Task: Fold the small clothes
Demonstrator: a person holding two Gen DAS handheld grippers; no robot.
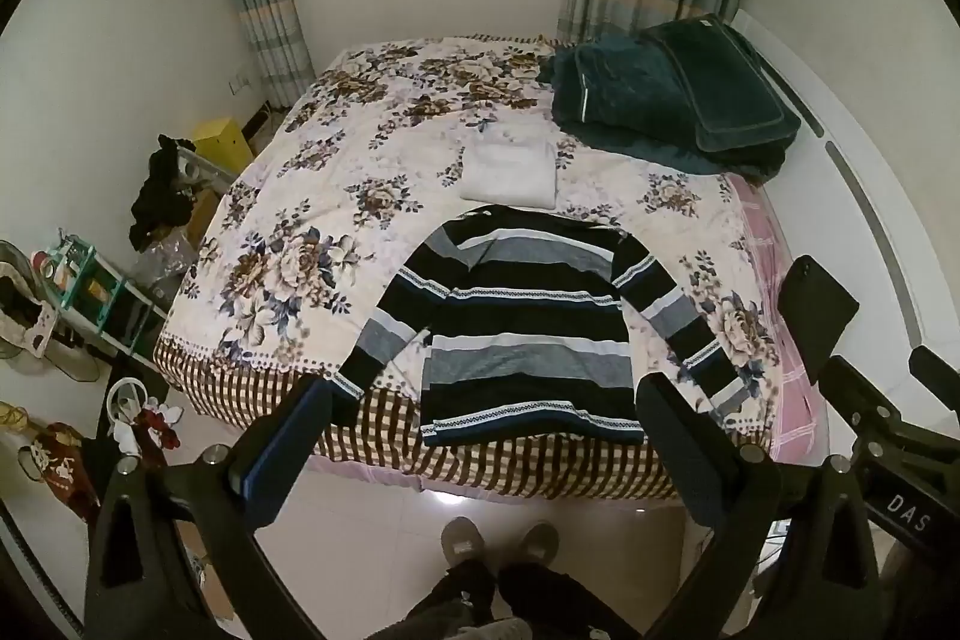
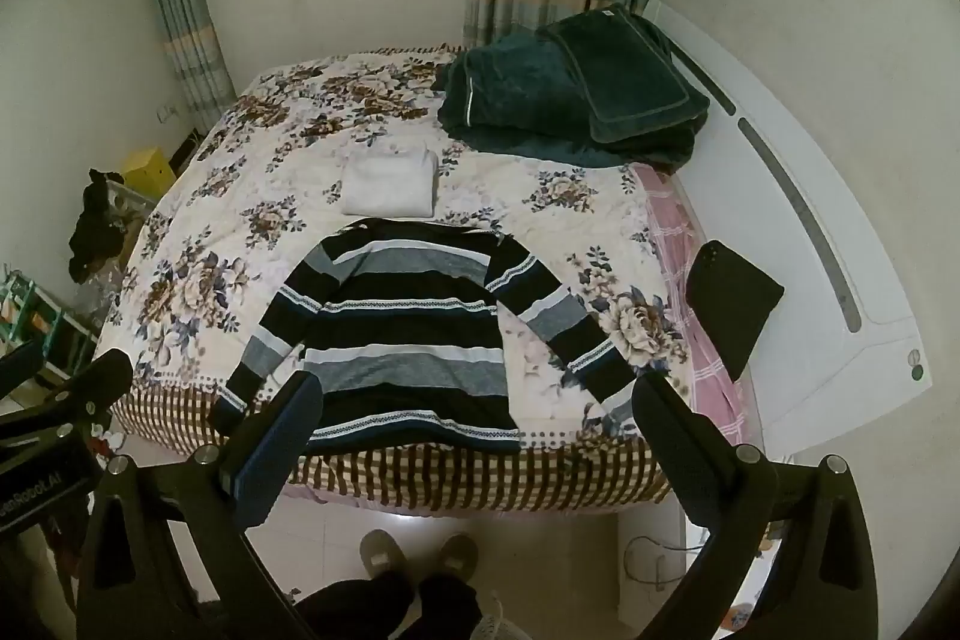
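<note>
We hold both claws gaping wide and empty above the foot of the bed (image 1: 288, 196), tilted down at the striped sweater (image 1: 516, 334) – it lies flat ahead, hem toward us, collar away, sleeves splayed outward. The left claw (image 1: 480, 424) sits nearer the left sleeve, the right claw (image 2: 474, 418) nearer the right one. A folded white cloth (image 1: 510, 172) lies just beyond the collar; nothing blocks our reach

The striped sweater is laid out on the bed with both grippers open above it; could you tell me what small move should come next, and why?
Probably lower the left gripper to the left sleeve's cuff. The striped sweater lies flat and unfolded, sleeves spread, and both it and the right gripper hold nothing, so folding a sleeve in seems the natural start.
</note>
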